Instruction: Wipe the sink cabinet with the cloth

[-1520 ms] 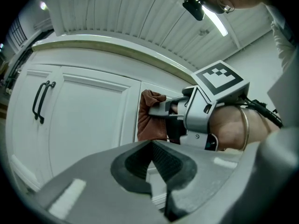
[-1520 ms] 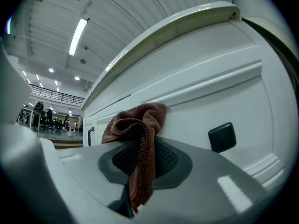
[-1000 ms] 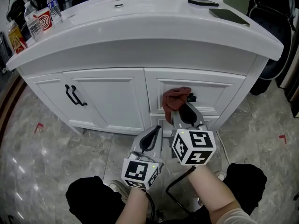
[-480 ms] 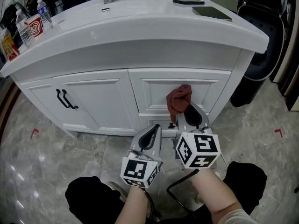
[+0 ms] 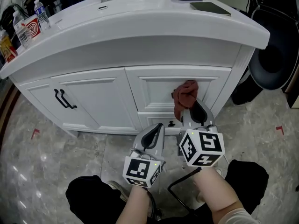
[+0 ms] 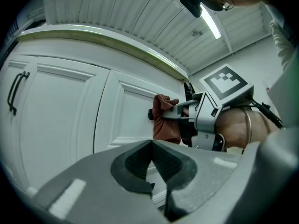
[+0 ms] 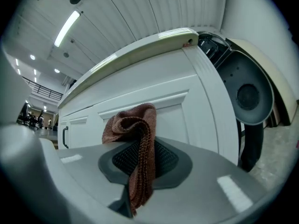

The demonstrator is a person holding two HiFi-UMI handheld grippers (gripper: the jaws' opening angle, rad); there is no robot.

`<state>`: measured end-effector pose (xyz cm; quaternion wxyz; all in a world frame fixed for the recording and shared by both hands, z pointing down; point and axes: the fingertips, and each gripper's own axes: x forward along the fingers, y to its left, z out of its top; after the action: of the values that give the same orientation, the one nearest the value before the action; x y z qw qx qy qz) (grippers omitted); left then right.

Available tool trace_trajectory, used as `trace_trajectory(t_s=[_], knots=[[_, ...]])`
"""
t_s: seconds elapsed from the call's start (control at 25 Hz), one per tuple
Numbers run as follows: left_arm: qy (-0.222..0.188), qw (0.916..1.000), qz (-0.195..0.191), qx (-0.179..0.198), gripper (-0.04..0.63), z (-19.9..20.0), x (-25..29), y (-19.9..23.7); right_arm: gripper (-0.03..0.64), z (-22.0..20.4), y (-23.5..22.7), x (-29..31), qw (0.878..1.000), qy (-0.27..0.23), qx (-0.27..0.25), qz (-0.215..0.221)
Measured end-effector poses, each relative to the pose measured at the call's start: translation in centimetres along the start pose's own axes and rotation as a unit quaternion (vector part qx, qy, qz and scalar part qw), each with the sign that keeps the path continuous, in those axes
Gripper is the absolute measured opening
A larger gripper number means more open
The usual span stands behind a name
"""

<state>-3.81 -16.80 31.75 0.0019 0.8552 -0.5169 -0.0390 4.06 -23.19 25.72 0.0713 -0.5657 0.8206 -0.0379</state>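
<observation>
The white sink cabinet [image 5: 154, 90] fills the upper half of the head view. A reddish-brown cloth [image 5: 185, 94] is bunched against the upper drawer front, right of its middle. My right gripper [image 5: 194, 108] is shut on the cloth, which hangs down between the jaws in the right gripper view [image 7: 135, 125]. My left gripper [image 5: 152, 134] sits lower and to the left, shut with nothing in it, its jaws meeting in the left gripper view [image 6: 152, 148]. That view also shows the cloth [image 6: 164, 120] beside a small black drawer knob [image 6: 150, 113].
Black door handles [image 5: 63, 99] sit on the left cabinet door. Bottles and cartons [image 5: 21, 29] stand on the counter's left end, with dark flat devices [image 5: 210, 8] at its right. A black round-backed chair [image 5: 275, 59] stands right of the cabinet. The person's knees [image 5: 88, 195] are below.
The right gripper has carried the cloth rightward across the upper drawer front, from its left part to right of its middle. The left gripper has stayed where it was, shut.
</observation>
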Motion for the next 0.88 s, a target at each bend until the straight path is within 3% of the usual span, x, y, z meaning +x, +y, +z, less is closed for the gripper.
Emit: trace_trajectory(t_s=[0.28,0.88], knots=[[0.005,0.9999,-0.010,-0.001,0.000,-0.6,0.9,-0.7,0.089,-0.7,-2.7,0.5,1.000,0.018,0.006,-0.020],[0.006,0.9996,-0.029,-0.004,0.000,-1.1,2.4,-2.7,0.091,1.1,-9.0,-2.4,0.996,0.008,-0.024,-0.081]])
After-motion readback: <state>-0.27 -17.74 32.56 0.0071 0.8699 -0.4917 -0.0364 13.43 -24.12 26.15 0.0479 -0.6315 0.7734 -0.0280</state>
